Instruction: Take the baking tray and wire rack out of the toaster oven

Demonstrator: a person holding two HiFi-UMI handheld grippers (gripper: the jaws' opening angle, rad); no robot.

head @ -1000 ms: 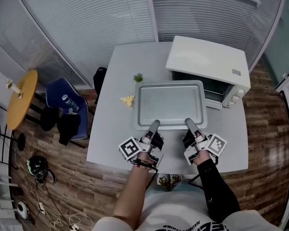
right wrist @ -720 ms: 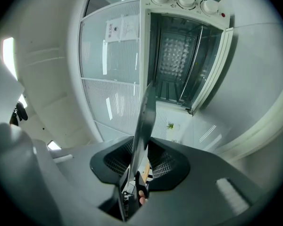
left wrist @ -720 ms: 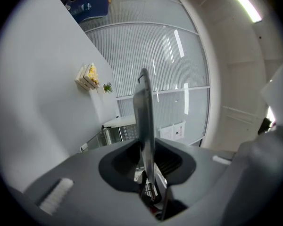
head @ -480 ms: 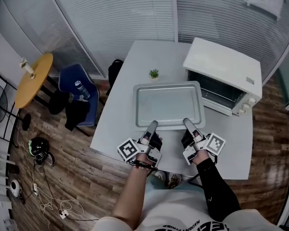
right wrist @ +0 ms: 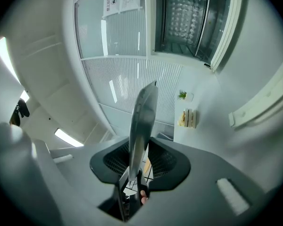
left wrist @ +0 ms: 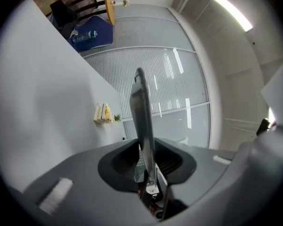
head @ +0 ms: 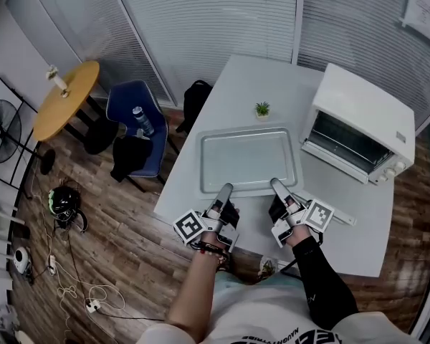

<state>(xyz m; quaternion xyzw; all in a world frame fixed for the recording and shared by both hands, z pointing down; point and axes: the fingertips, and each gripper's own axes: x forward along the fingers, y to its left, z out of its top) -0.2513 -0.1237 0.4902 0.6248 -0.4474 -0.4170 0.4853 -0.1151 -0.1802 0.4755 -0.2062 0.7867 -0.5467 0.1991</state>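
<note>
— Leftward, clear of the oven's mouth, is where the flat silver metal baking tray [head: 247, 160] and both grippers have been swinging. The tray is now sitting to the side of the white box-shaped toaster oven [head: 365, 113], whose door is hanging open.

— How are the tools gripping?

— The left gripper [head: 225, 189] is clamping the tray's near rim toward its left end, and the right gripper [head: 275, 183] is clamping it toward the right end. Both pairs of jaws have just been easing slightly wider, but each gripper view is showing the thin rim pinched between the pads, with the jaws only narrowly apart.

— Is the tray resting on anything?

— No, it is hanging level above the white rectangular table [head: 344, 228].

— And the count?

— I am counting one tray, one oven, two grippers and one small green potted plant [head: 262, 109]. One small yellow block [left wrist: 103, 113] is lying just beside the plant.
</note>
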